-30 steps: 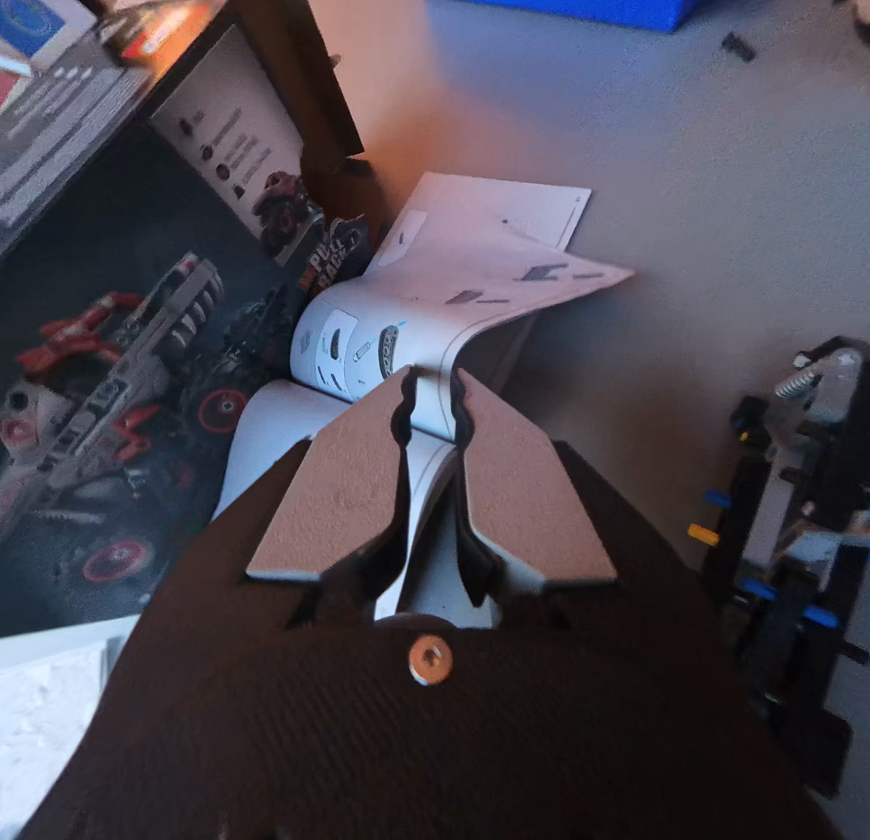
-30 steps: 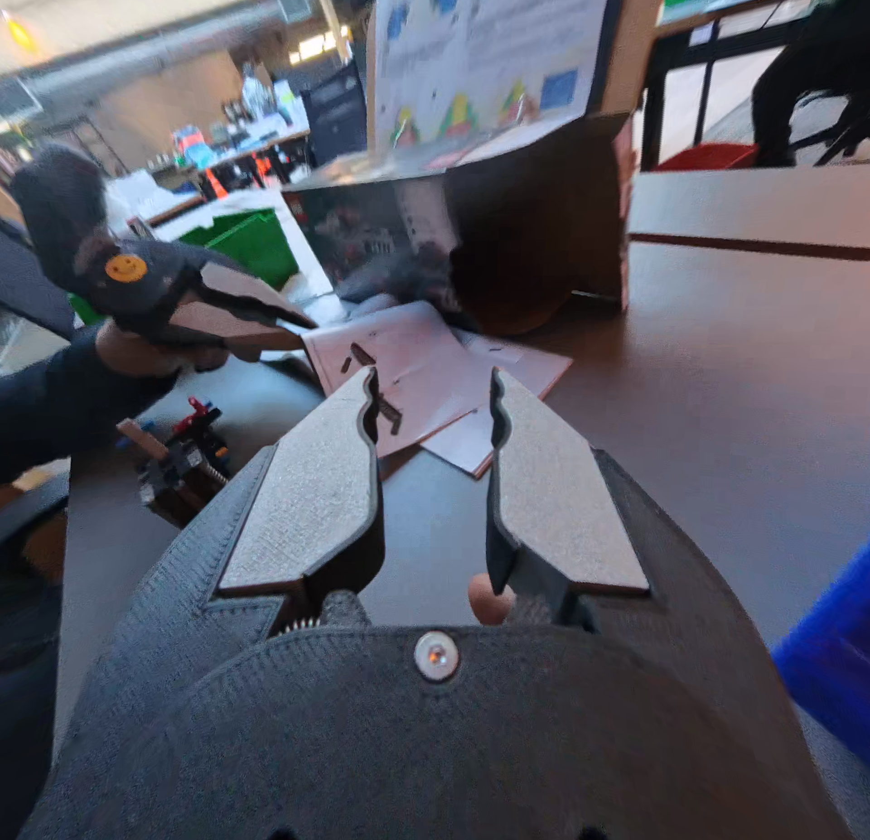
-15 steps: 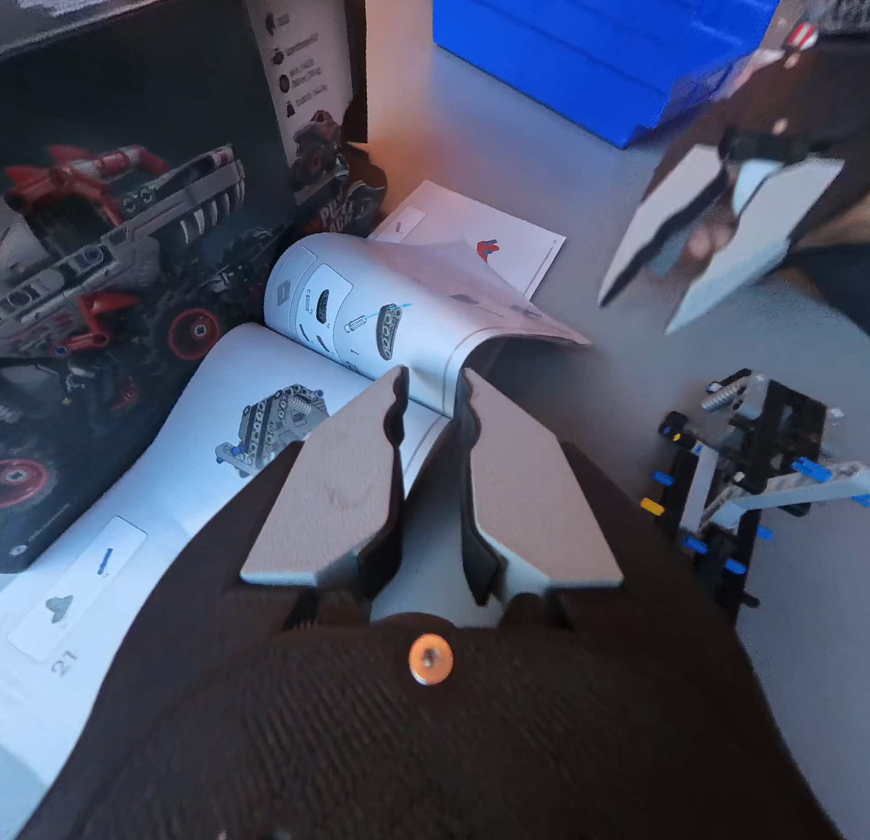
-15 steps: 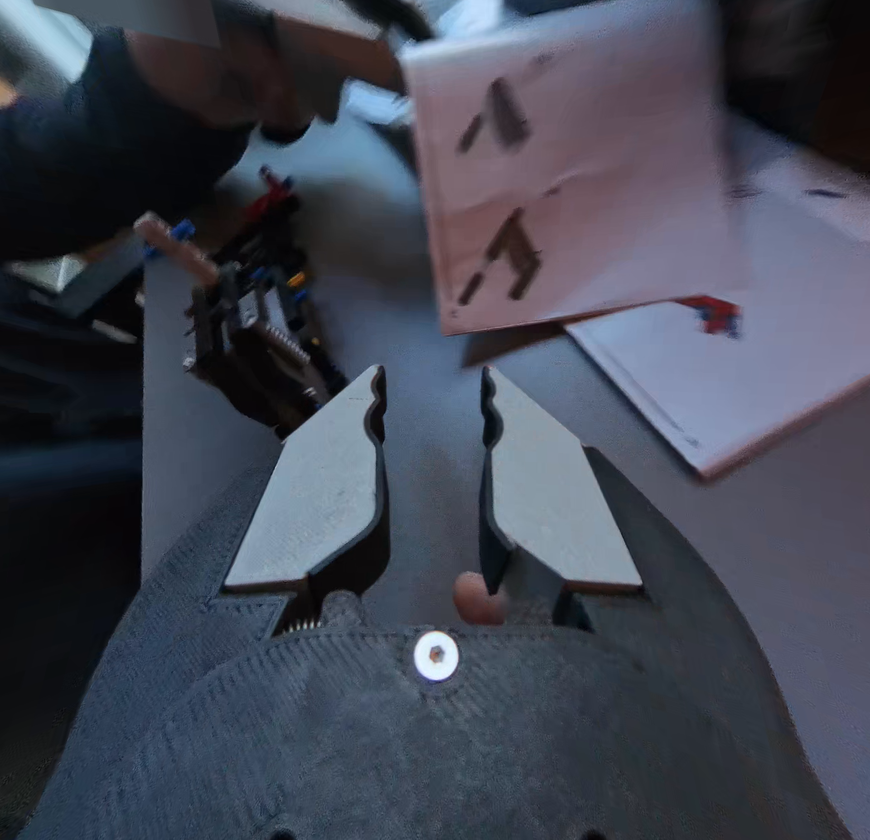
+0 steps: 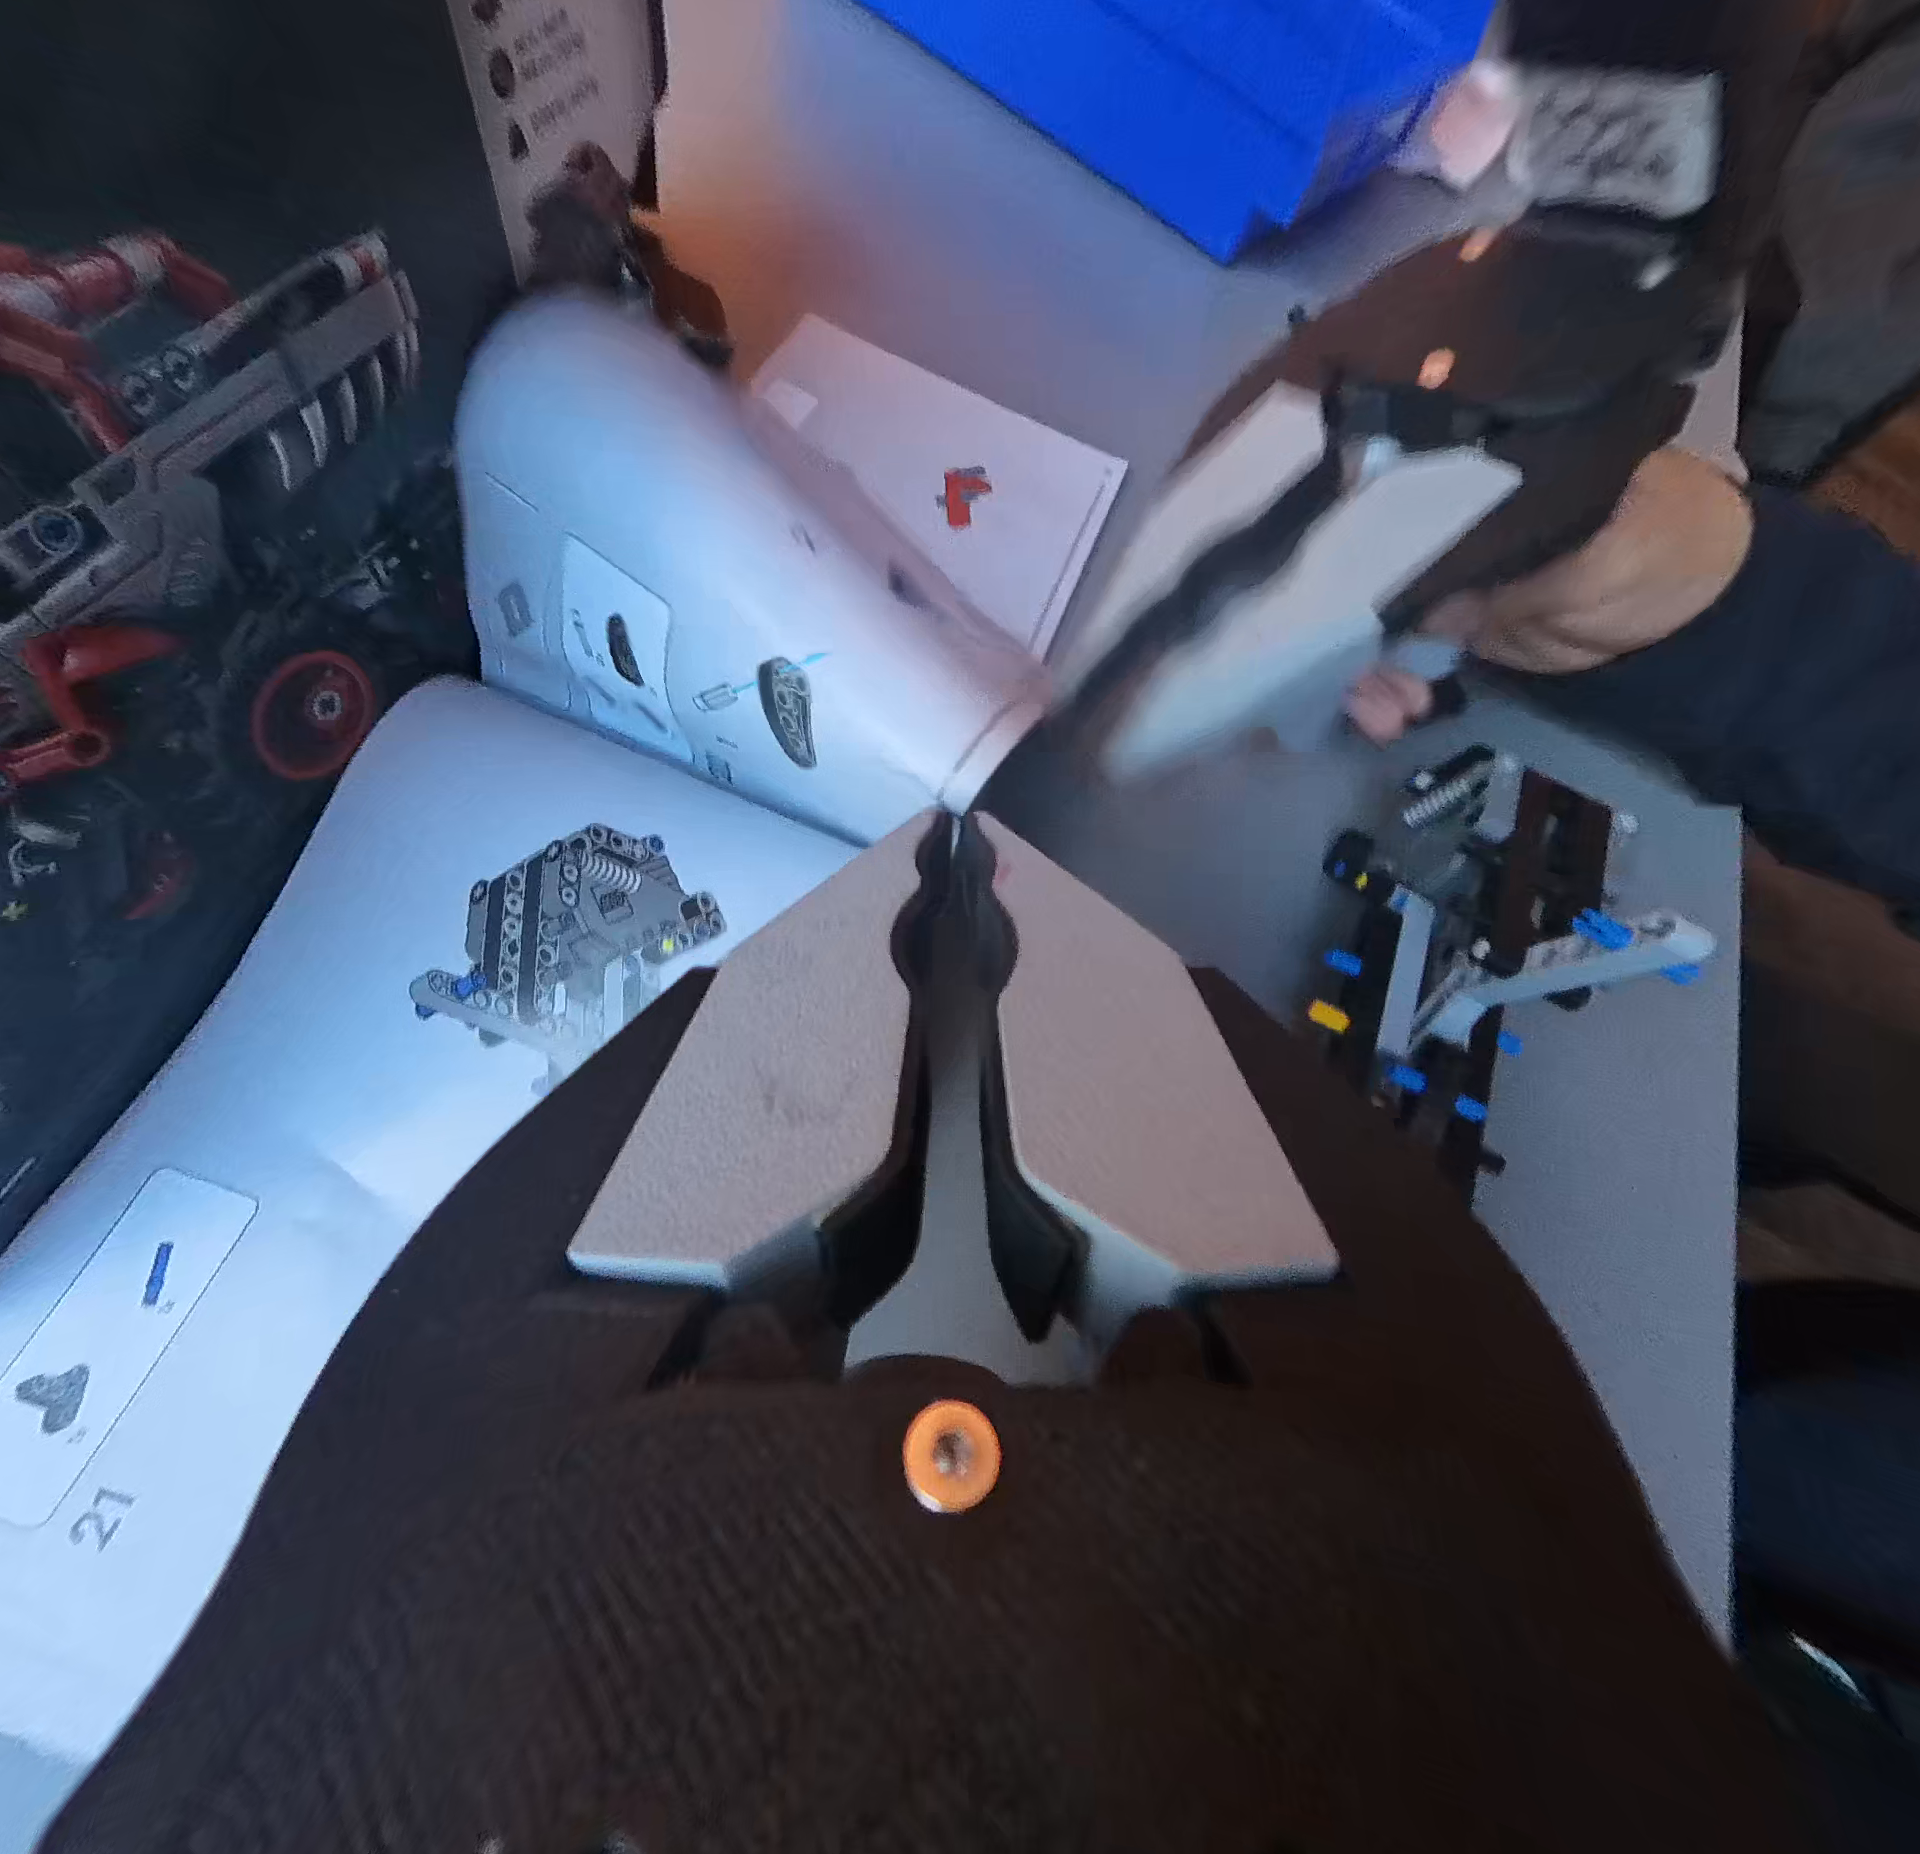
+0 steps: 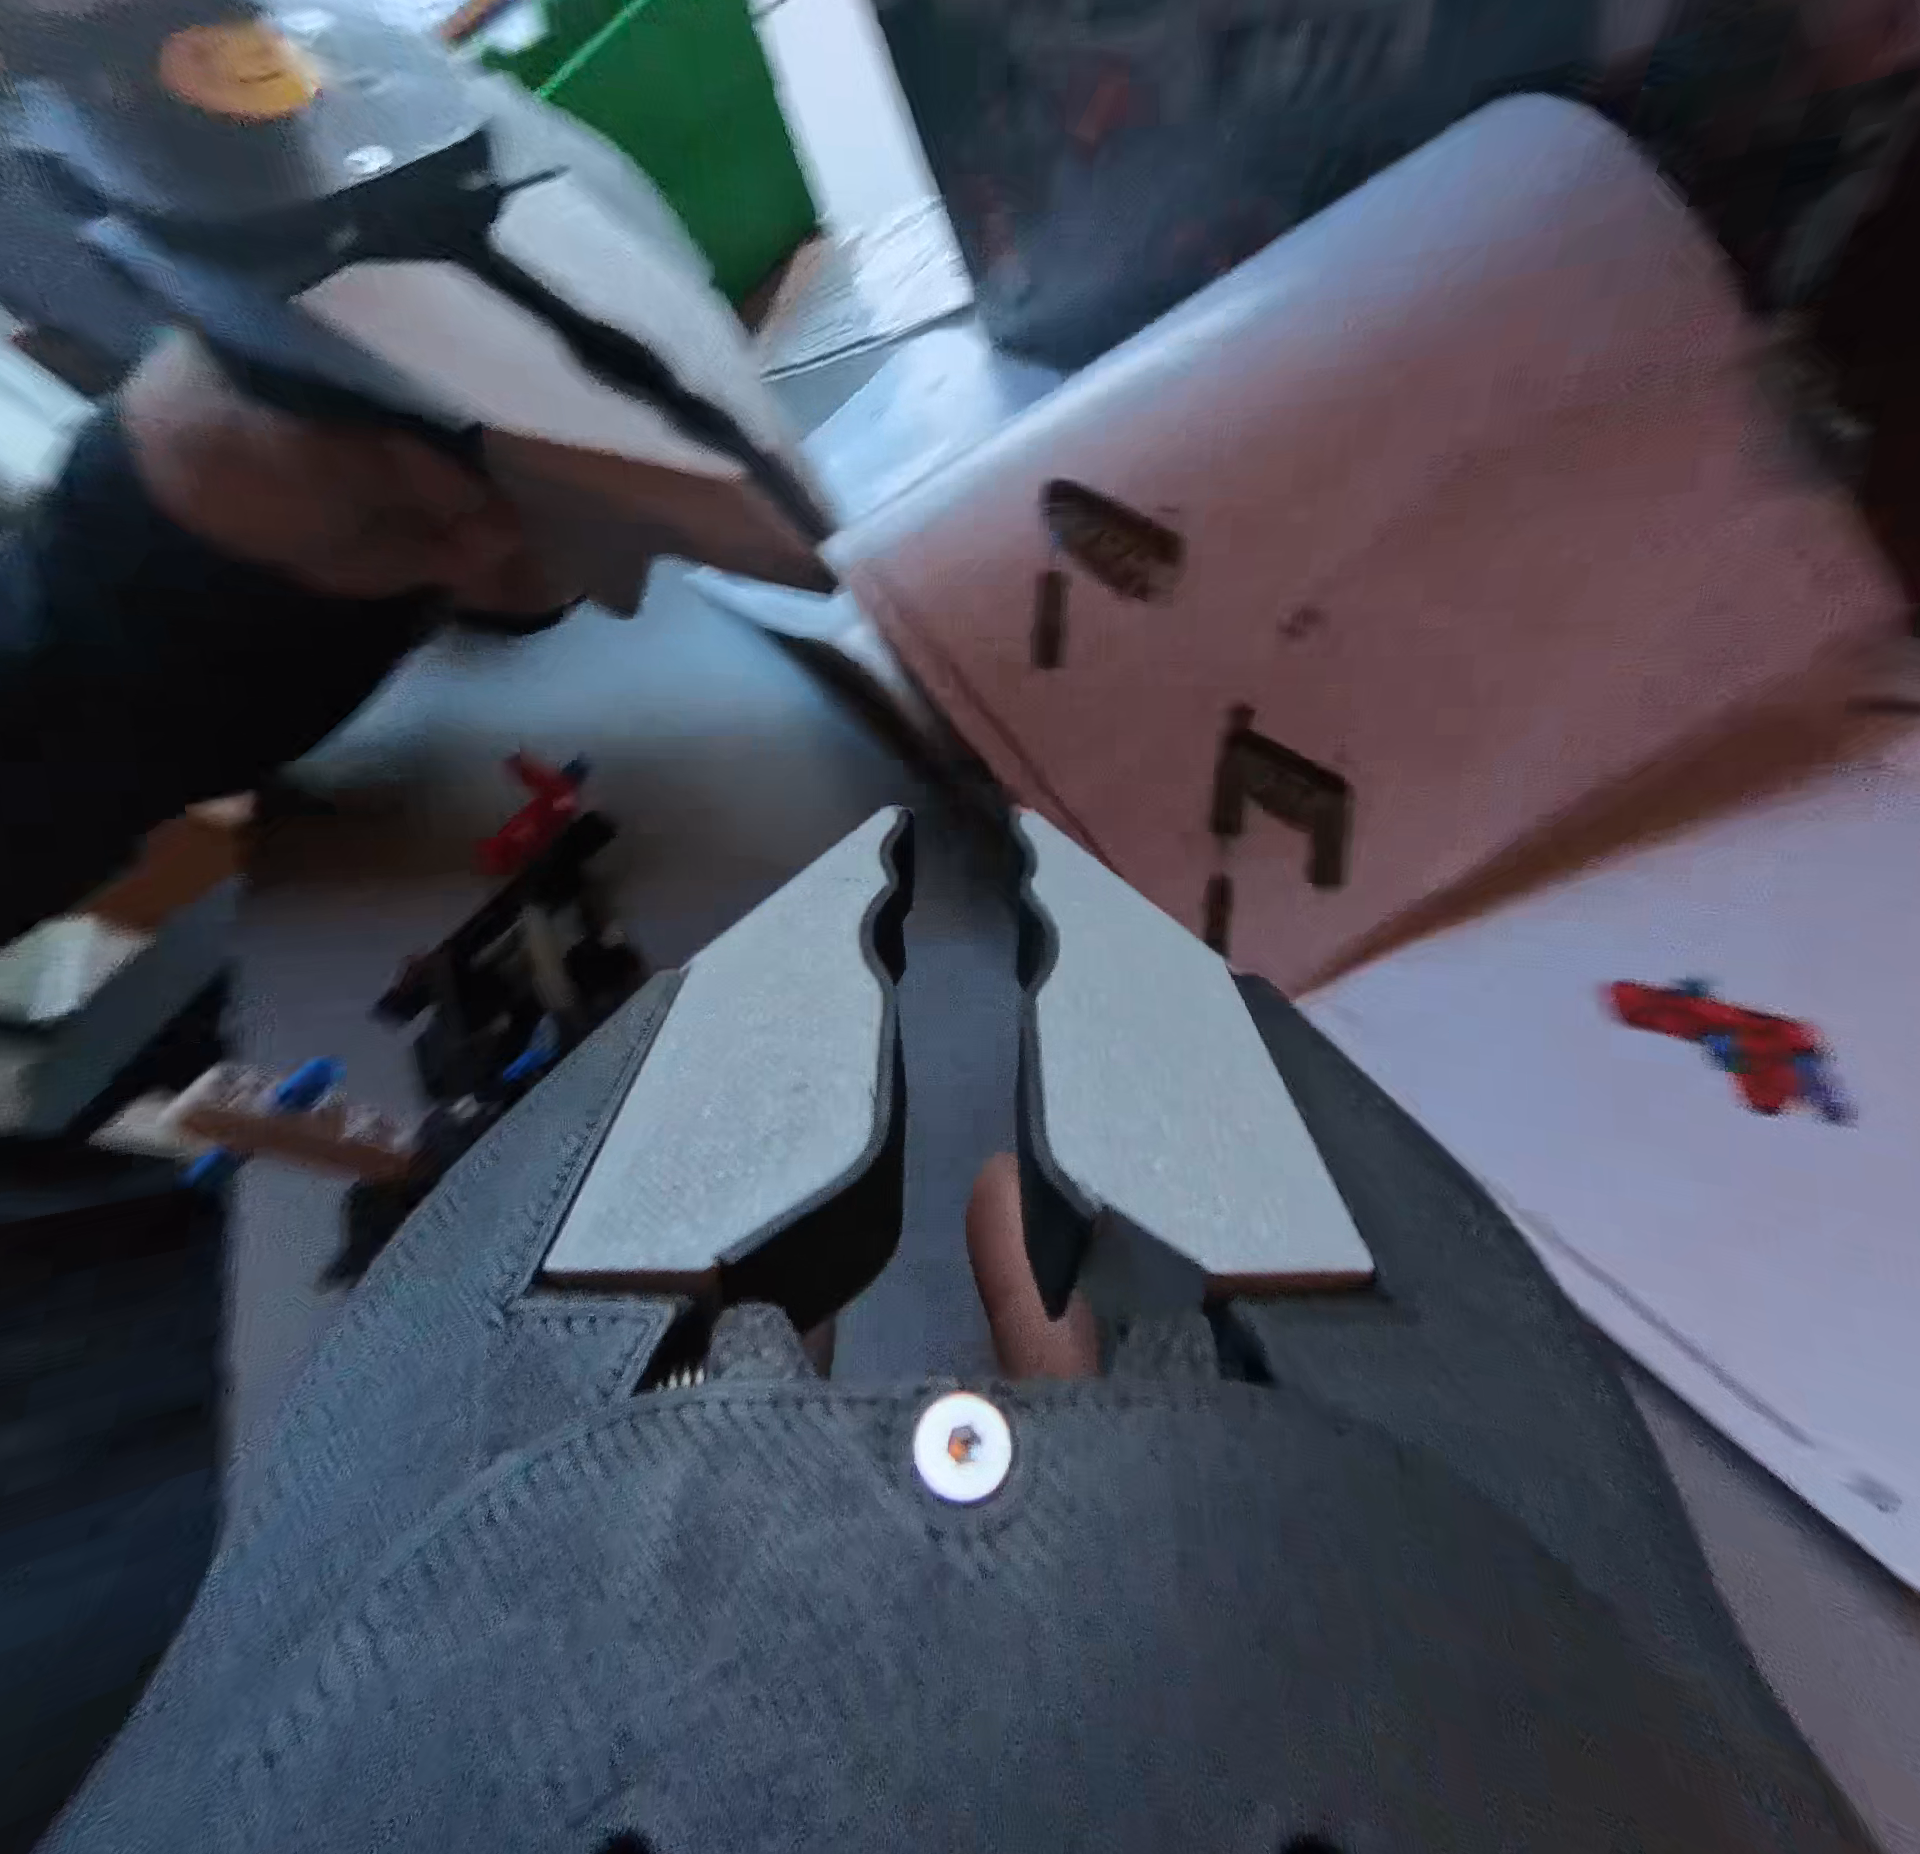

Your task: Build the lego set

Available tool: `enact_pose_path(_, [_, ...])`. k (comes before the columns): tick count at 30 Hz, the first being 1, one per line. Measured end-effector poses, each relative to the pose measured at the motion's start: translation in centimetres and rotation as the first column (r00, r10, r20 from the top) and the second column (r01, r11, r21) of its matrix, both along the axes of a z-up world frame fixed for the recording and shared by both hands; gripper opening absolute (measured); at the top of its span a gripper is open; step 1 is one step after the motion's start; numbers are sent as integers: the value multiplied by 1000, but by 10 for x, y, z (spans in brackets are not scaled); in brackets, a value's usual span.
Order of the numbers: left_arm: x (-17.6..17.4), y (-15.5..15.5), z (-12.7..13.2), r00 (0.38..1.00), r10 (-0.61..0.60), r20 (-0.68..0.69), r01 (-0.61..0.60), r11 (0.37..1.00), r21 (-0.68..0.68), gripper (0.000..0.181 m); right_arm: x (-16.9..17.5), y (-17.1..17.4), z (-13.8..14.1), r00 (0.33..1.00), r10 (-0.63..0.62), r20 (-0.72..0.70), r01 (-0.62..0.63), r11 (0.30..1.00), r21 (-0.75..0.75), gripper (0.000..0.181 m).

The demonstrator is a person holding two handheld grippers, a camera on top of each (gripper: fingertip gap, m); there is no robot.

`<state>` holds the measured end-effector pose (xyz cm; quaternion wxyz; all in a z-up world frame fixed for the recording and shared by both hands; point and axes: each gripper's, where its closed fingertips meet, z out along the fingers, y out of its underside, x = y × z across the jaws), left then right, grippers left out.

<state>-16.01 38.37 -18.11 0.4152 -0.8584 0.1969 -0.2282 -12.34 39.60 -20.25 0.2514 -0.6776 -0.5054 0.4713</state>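
My left gripper (image 5: 951,828) is shut on the lower corner of a curled page (image 5: 707,557) of the open instruction booklet (image 5: 468,973). In the right wrist view it comes in from the upper left (image 6: 816,557) and holds that lifted page (image 6: 1351,557). My right gripper (image 6: 961,838) is open by a narrow gap and empty, with its tips just below the page's edge. It also shows blurred in the left wrist view (image 5: 1101,703). The partly built black and grey lego model (image 5: 1455,973) lies on the grey table, to the left of the right gripper (image 6: 509,952).
The lego box (image 5: 156,454) stands behind the booklet. A loose white sheet with a red figure (image 5: 966,485) lies under the lifted page (image 6: 1662,1129). A blue bin (image 5: 1143,59) is at the back. A green bin (image 6: 675,121) is beyond the table.
My left gripper has closed on the page corner and lifted it. My right gripper has swung down toward the page edge, and its gap has narrowed.
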Motion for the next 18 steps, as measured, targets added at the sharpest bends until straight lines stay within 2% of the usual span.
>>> enact_pose_path(1, [-1, -2, -2, 1000, -5, -11, 5, 1000, -15, 0, -1, 13, 4, 997, -71, 4, 71, 995, 68, 13])
enact_pose_path(3, [-4, -6, -5, 999, -16, -36, 15, 999, -30, 0, -4, 33, 22, 983, -164, -79, 178, 955, 236, 12])
enact_pose_path(5, [-6, -7, -7, 999, -22, -37, 21, 999, -37, 0, -8, 38, 37, 972, -178, -156, 222, 913, 342, 11])
enact_pose_path(7, [-12, -2, -6, 999, -13, -31, 11, 999, -47, 0, -13, 22, 42, 984, -102, -148, 149, 921, 359, 10])
enact_pose_path(9, [-13, 2, -6, 1000, -2, -1, 2, 997, -71, 0, -13, -9, 60, 981, 56, -187, 26, 913, 407, 9])
enact_pose_path(10, [-13, 4, -6, 1000, -1, 30, 4, 996, -94, 0, -11, -28, 70, 967, 148, -207, -44, 899, 437, 0])
enact_pose_path(11, [-11, 3, -5, 998, -1, 67, 8, 993, -117, 0, -10, -39, 72, 963, 189, -193, -83, 887, 454, 0])
enact_pose_path(13, [-7, 6, -3, 993, 7, 116, 9, 991, -133, 0, -7, -54, 46, 965, 261, -27, -231, 892, 388, 0])
enact_pose_path(16, [-10, 12, 0, 993, 41, 114, -29, 994, -105, 0, -5, -37, 9, 976, 172, 133, -210, 899, 384, 5])
enact_pose_path(18, [-10, 12, 3, 995, 35, 91, -28, 996, -81, 0, 9, -10, -2, 974, 58, 217, -160, 859, 487, 3])
